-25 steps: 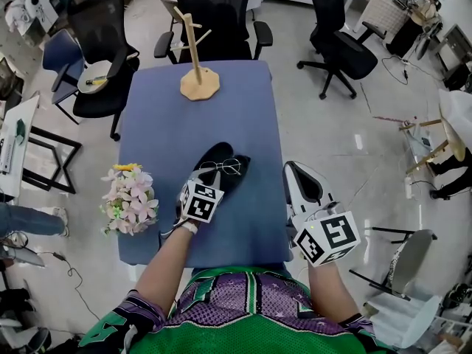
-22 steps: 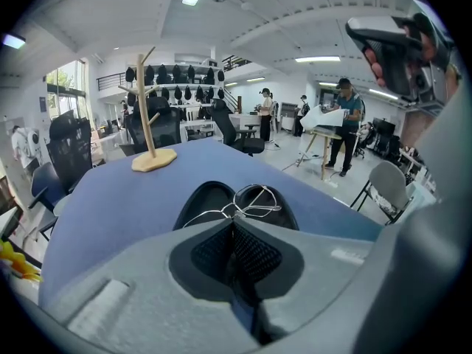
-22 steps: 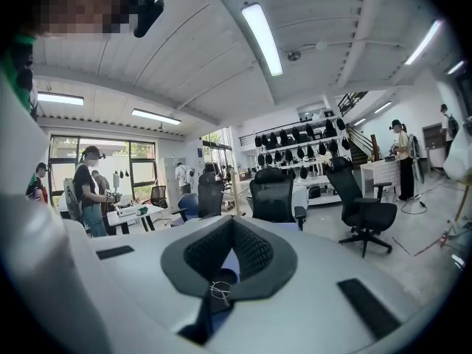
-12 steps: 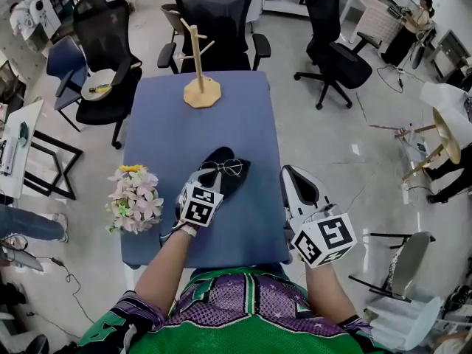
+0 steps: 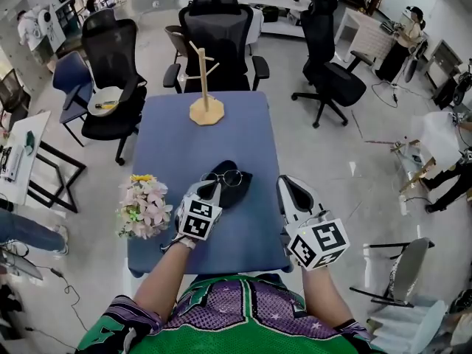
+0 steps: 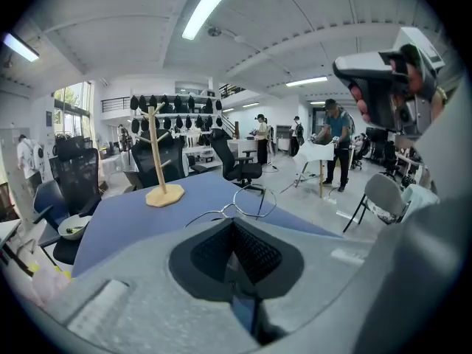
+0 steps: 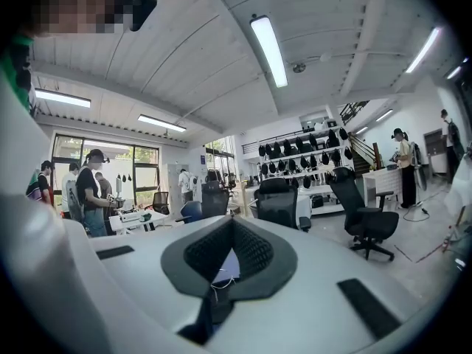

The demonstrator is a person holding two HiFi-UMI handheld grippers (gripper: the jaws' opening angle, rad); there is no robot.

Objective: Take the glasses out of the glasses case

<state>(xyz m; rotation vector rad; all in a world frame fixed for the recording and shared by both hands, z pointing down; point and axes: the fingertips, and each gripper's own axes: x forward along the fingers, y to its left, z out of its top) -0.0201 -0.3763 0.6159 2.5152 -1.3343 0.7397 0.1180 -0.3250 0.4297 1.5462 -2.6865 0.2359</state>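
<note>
Left tool (image 5: 209,192) barely shifted; glasses (image 5: 226,177) lie just beyond its tips.

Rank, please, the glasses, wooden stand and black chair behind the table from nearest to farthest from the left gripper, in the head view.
1. Glasses: on the dark case, just ahead of the left gripper.
2. Wooden stand: farther up, near the far end of the table.
3. Black chair: beyond the table's far edge.
</note>
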